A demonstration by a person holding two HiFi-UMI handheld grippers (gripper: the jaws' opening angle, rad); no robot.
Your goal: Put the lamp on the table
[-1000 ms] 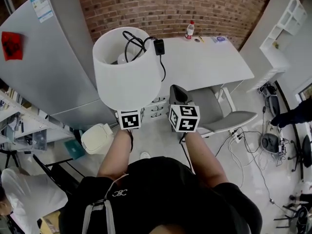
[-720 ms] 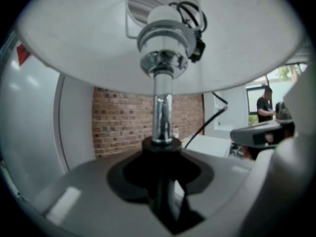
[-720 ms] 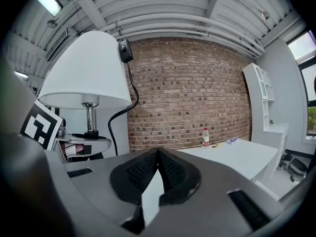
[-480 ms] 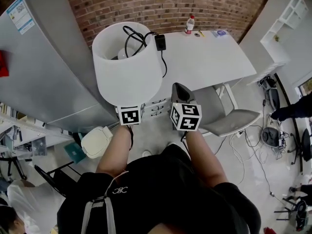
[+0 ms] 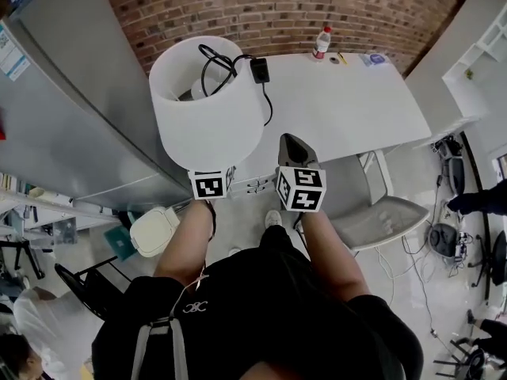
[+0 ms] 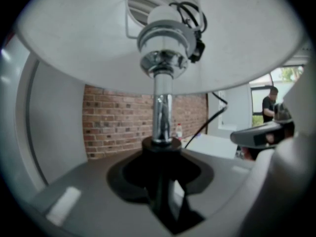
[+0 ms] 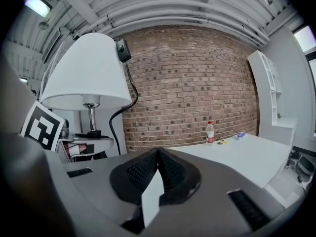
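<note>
The left tongs [image 6: 161, 181] are clenched on the lamp [image 5: 207, 113] low on its chrome stem [image 6: 162, 113], at the black collar [image 6: 162, 143], and hold it upright in the air near the left end of the table [image 5: 348, 105]. The right tongs [image 7: 157, 168] are clenched shut on nothing, just beside it. To set it down well, I would keep the stem vertical, carry it until the foot is wholly over the bare white top, lower until it sits flat, and only then let go. It looks top-heavy, so the free tongs could steady it. The lamp has a broad white shade [image 7: 85, 70] with a black cord [image 5: 215, 60] bundled into its open top, and the plug [image 5: 258, 71] hangs over the rim on the table side, where it may swing or snag
</note>
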